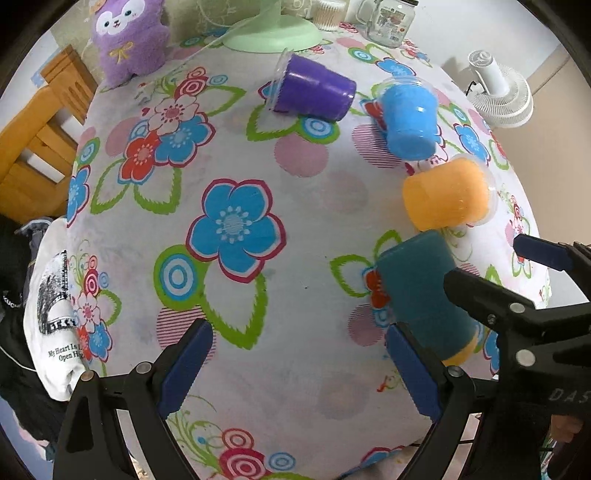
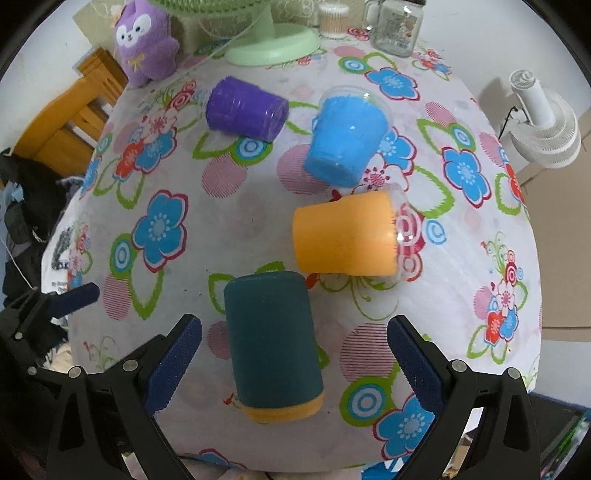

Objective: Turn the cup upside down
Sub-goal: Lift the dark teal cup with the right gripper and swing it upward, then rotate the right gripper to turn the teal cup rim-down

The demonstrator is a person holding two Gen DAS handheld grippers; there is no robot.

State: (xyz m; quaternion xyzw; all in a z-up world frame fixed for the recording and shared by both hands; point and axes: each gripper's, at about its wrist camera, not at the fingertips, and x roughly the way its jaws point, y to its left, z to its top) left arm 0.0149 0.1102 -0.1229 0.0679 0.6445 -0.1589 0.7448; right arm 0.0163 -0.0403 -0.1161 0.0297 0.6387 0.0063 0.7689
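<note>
Several cups lie on their sides on the flowered tablecloth. A dark teal cup [image 2: 271, 343] with an orange rim lies between the open fingers of my right gripper [image 2: 293, 362], mouth toward the camera. An orange cup [image 2: 343, 236], a blue cup [image 2: 343, 138] and a purple cup [image 2: 245, 109] lie farther back. My left gripper [image 1: 299, 369] is open and empty over bare cloth. In the left wrist view the teal cup [image 1: 417, 291] lies at the right, partly behind the right gripper [image 1: 491, 280], with the orange [image 1: 447, 195], blue [image 1: 408, 118] and purple [image 1: 314, 90] cups beyond.
A purple plush toy [image 2: 146, 44], a green fan base [image 2: 273, 44], a cotton-swab tub [image 2: 332, 20] and a glass jar [image 2: 397, 27] stand along the table's far edge. A white fan [image 2: 543, 125] is off the right side. A wooden chair [image 1: 33, 140] is at left.
</note>
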